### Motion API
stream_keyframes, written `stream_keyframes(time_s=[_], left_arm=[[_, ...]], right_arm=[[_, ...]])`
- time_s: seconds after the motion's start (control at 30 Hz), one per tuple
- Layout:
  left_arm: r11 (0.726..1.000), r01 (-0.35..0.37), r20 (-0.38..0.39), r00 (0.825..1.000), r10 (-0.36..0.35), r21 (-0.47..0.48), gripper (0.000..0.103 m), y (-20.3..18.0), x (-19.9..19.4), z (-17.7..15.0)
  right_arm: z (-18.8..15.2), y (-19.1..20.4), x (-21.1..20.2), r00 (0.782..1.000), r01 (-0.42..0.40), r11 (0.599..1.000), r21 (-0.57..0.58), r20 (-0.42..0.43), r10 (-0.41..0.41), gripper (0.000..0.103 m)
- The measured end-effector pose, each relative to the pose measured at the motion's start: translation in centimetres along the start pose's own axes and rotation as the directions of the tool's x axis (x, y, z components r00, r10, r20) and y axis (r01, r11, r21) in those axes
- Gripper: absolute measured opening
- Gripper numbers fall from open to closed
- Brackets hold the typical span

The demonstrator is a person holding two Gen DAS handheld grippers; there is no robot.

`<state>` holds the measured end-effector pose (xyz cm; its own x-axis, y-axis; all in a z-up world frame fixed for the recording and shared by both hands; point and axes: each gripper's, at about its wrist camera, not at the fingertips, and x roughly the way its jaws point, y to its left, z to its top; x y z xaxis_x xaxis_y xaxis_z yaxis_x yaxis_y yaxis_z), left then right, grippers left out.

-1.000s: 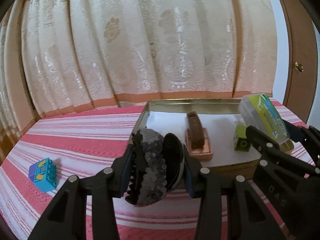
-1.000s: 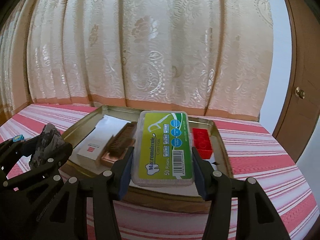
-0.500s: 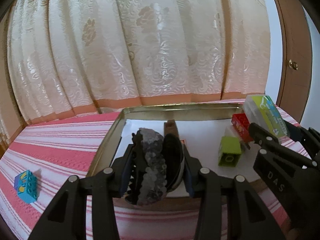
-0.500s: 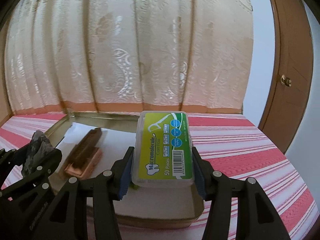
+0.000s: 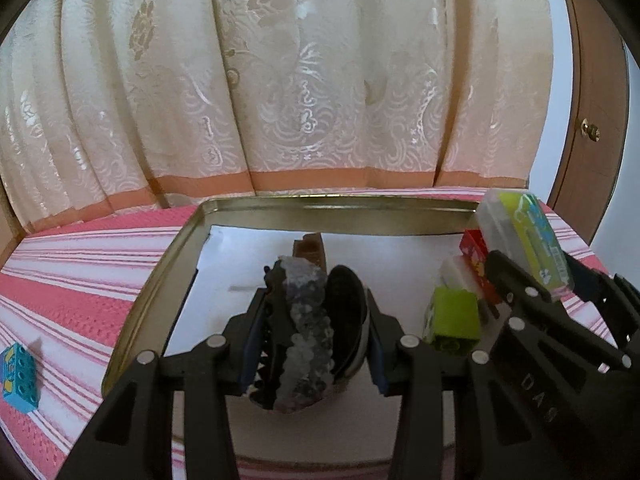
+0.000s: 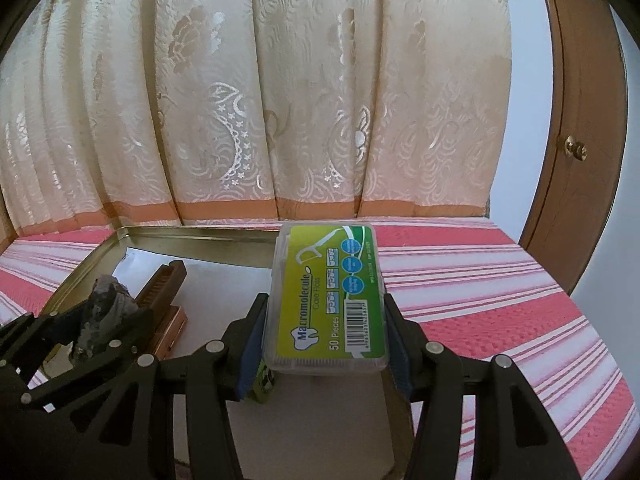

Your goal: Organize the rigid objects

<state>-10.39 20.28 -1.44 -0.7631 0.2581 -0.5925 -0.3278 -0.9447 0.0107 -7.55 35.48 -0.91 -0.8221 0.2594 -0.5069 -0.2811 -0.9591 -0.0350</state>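
My left gripper is shut on a black and grey sparkly hair claw clip and holds it above the near part of a gold metal tray lined with white paper. My right gripper is shut on a clear floss-pick box with a green label, above the tray's right side; it shows in the left wrist view too. In the tray lie a brown comb on a copper box, a green block and a red block.
A blue toy block lies on the red and white striped cloth left of the tray. A cream curtain hangs behind the table. A wooden door stands at the right.
Both grippers have moved forward over the tray with their objects still held. The tray and its contents look closer and more central; the blue block has slid to the left edge.
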Motion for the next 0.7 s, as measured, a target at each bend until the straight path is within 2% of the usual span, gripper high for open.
stream_keyframes(time_s=[0.3,0.4,0.53,0.67,0.7], left_arm=[[0.999,-0.031,-0.018,0.999,0.031,0.012,0.042,-0.2,1.2,0.8],[0.998,-0.060,-0.027,0.998,0.060,0.005,0.042,0.3,1.8,1.0],[0.998,-0.065,-0.024,0.998,0.065,-0.001,0.043,0.7,2.0,1.1],[0.990,-0.137,-0.040,0.990,0.136,-0.033,0.045,1.9,2.4,1.0],[0.986,-0.158,-0.052,0.986,0.156,-0.051,0.052,2.5,2.5,0.9]], right_arm=[[0.3,0.1,1.4,0.999,-0.017,0.999,0.031,-0.034,0.018,0.056],[0.3,0.6,1.7,0.999,-0.021,1.000,0.012,-0.035,0.021,0.056],[0.5,1.2,1.9,0.999,-0.029,1.000,-0.003,-0.035,0.029,0.056],[0.8,1.8,2.3,0.992,-0.116,0.993,-0.033,-0.044,0.115,0.057],[0.8,2.2,2.4,0.987,-0.157,0.986,-0.048,-0.051,0.155,0.057]])
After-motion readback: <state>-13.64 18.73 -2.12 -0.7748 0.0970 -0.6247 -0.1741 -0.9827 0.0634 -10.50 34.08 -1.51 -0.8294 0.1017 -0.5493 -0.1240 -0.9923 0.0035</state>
